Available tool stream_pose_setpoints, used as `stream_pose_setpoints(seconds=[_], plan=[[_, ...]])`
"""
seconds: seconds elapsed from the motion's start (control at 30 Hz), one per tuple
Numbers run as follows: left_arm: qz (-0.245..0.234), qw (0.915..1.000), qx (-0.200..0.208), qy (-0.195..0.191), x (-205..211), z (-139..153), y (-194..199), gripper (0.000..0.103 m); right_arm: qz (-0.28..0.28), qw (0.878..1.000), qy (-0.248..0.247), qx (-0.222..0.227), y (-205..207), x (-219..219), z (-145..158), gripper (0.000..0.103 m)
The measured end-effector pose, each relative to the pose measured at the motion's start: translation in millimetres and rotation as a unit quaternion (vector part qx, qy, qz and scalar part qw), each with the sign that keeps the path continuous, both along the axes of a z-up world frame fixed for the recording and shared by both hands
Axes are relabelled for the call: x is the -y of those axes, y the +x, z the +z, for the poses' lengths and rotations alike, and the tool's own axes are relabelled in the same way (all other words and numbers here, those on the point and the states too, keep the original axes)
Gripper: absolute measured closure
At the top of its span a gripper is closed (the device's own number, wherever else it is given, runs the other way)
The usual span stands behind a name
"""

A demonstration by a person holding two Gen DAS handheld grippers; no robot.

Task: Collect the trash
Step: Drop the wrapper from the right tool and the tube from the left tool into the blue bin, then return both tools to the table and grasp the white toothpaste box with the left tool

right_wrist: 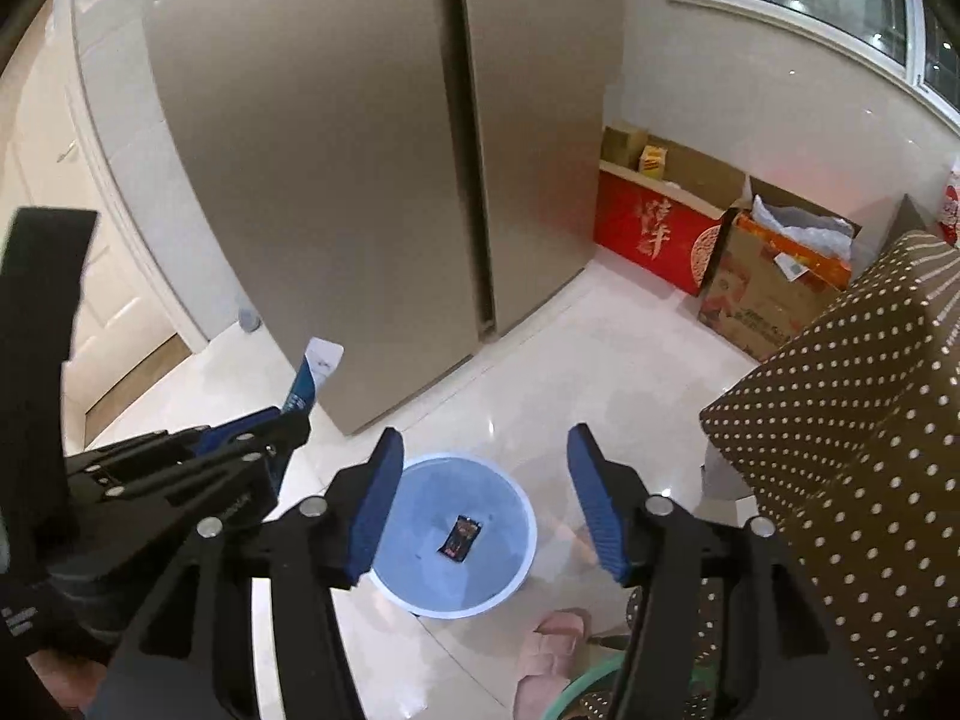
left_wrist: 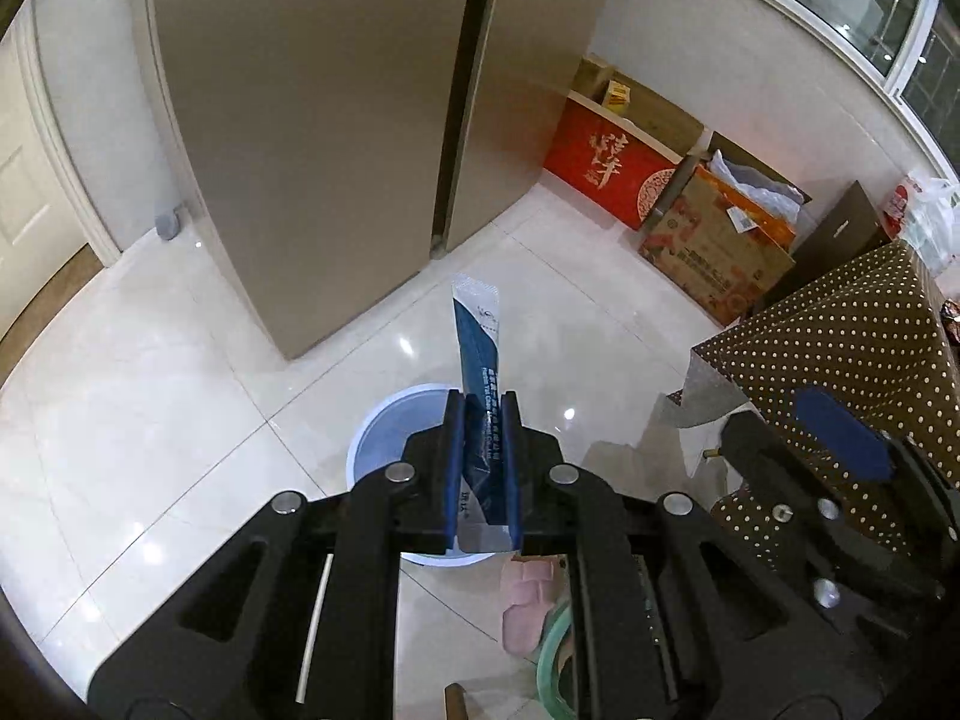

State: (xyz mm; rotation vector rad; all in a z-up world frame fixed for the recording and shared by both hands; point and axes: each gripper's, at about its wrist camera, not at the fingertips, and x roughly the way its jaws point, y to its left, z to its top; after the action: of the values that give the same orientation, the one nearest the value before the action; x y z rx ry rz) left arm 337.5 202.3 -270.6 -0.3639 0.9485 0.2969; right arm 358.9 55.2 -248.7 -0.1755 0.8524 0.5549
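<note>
From the left wrist camera, the left gripper [left_wrist: 483, 420] is squeezed tight on a long blue and white packet [left_wrist: 477, 360]. The packet sticks up past the blue pads toward 12 o'clock. Under the gripper, a little toward 7 o'clock, sits a round blue bin [left_wrist: 390, 438] on the shiny white floor [left_wrist: 150, 420]. A big tan fridge [left_wrist: 312, 120] stands at 12 o'clock. Red and brown boxes [left_wrist: 690, 204] sit against the wall at 2 o'clock. A brown cloth with white dots [left_wrist: 840, 336] hangs at 3 o'clock. One blue pad of the right gripper [left_wrist: 840, 438] shows there too. A pink slipper [left_wrist: 528, 600] lies at 6 o'clock.

From the right wrist camera, the right gripper [right_wrist: 480, 498] has its two blue pads wide apart, and nothing is between them. The blue bin [right_wrist: 516, 498] sits on the floor right under the gap. A small dark wrapper [right_wrist: 461, 536] lies inside the bin on its bottom. At 9 o'clock the left gripper [right_wrist: 294, 420] holds the packet [right_wrist: 312, 372], which points up toward the fridge [right_wrist: 360, 180]. The dotted cloth [right_wrist: 840, 420] is at 3 o'clock.
</note>
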Motion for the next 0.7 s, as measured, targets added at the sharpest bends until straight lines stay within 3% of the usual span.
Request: stream_pose_setpoints(seconds=[0.1, 0.13, 0.17, 0.2, 0.3, 0.7], plan=[[0.001, 1.0000, -0.008, -0.004, -2.0, -1.0, 2.7, 0.088, -0.009, 1.000, 0.007, 0.003, 2.3, 6.6, 4.9, 0.043], [0.005, 0.9999, -0.015, -0.001, -3.4, -2.5, 3.6, 0.075, -0.011, 1.000, 0.009, 0.004, 2.6, 8.8, 5.9, 0.043], [0.009, 0.9998, -0.019, 0.003, -4.7, -2.6, 3.9, 0.045, -0.013, 1.000, 0.012, 0.005, 2.9, 11.2, 7.9, 0.043], [0.014, 0.9997, -0.019, 0.010, -4.5, -2.2, 3.6, 0.035, -0.015, 1.000, 0.014, 0.006, 2.6, 12.8, 9.6, 0.043], [0.019, 0.9991, -0.020, 0.032, -0.6, -0.1, 1.6, 0.034, -0.019, 1.000, 0.017, 0.007, 1.6, 18.5, 13.0, 0.042], [-0.015, 0.9994, 0.030, 0.008, 35.7, 43.6, -20.5, 0.033, -0.057, 0.998, 0.030, 0.021, -11.7, 61.8, 38.1, 0.042]])
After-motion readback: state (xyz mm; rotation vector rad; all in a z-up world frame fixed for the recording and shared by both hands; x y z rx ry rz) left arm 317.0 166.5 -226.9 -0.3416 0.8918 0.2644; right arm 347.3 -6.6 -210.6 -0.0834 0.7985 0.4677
